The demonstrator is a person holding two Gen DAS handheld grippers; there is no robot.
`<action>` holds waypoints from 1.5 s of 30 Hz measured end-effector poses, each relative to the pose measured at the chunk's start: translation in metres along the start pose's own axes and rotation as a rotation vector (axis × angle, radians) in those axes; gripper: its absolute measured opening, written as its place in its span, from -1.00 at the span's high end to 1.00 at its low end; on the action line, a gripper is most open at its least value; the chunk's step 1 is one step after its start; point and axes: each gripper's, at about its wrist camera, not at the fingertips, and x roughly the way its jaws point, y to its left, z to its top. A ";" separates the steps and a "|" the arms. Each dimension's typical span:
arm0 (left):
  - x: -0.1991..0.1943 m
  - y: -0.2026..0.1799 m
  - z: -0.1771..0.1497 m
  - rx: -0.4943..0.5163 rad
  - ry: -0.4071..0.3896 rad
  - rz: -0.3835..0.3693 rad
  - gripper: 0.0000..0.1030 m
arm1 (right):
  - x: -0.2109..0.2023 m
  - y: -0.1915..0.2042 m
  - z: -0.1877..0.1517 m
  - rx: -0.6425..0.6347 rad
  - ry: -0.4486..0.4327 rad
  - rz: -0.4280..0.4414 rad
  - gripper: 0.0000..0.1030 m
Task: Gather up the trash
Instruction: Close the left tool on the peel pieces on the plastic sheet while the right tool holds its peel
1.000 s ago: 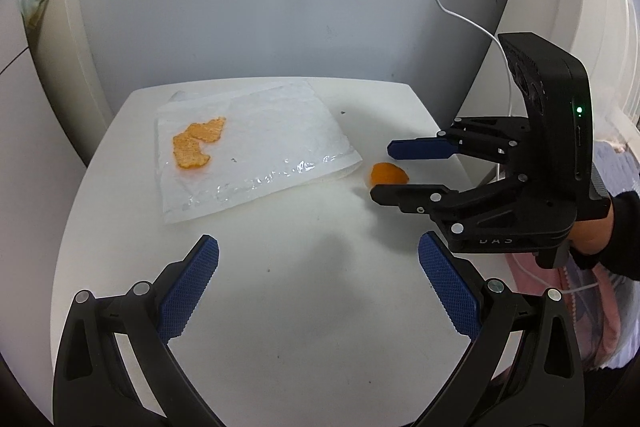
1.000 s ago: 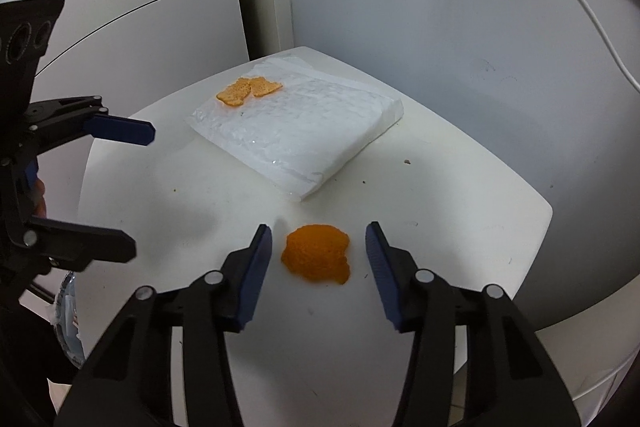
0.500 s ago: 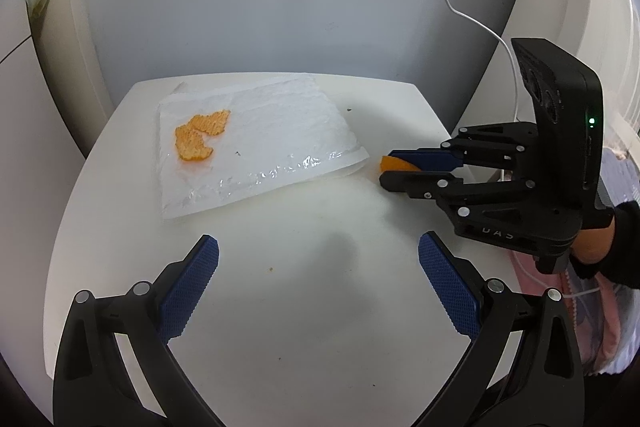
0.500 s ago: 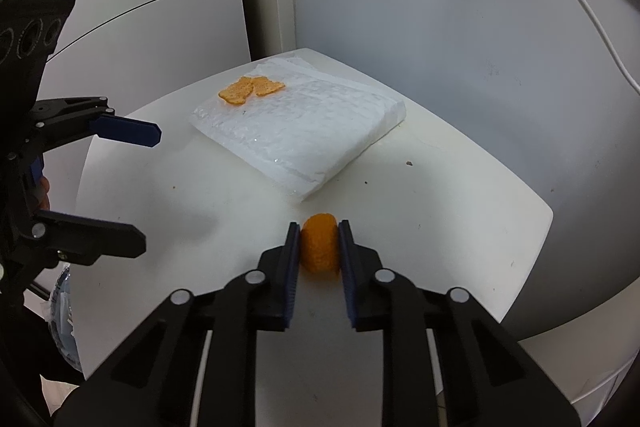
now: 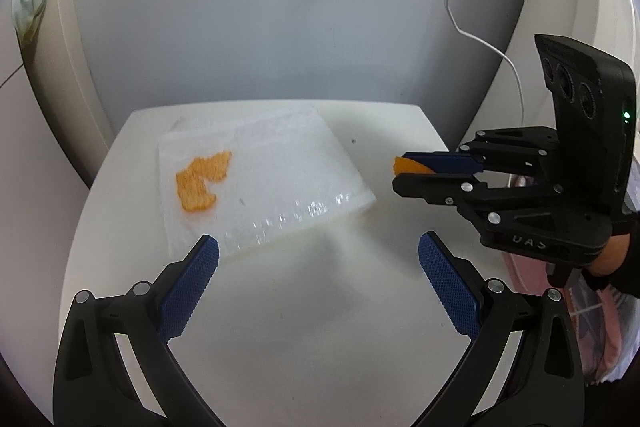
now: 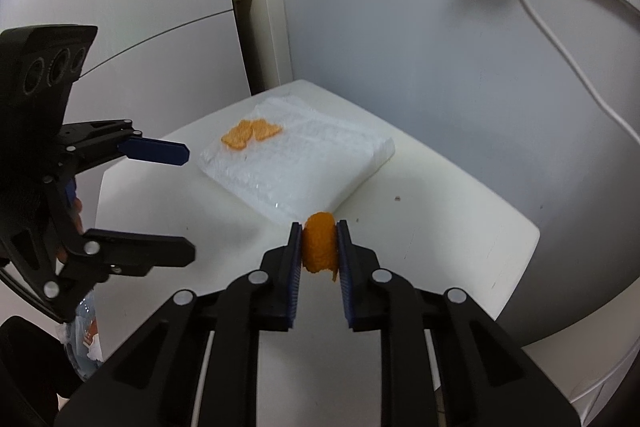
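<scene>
Gripping an orange peel (image 6: pixel 319 242) above the bench (image 6: pixel 460 203), right gripper (image 6: pixel 319 251) jaws clamped (left gripper (image 5: pixel 318 285) jaws wide); next, carry to a bin.

We see both views evenly and softly lit, bright on the white worktop (image 5: pixel 280 307) and duller on the grey wall (image 5: pixel 240 27). Light seems to fall from above: faint, blurred shadows lie on the worktop under the left tongs (image 5: pixel 320 267) and the right tongs (image 6: pixel 318 259). Small glints sparkle on the plastic bag (image 5: pixel 280 187) near its front edge. Both pictures bend strongly toward the rims, with dark corners. The left view looks slightly soft; the right is sharper.
</scene>
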 end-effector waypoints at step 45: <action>0.040 0.055 0.031 -0.123 0.015 0.116 -0.29 | 0.001 -0.010 0.038 0.051 -0.082 0.076 0.65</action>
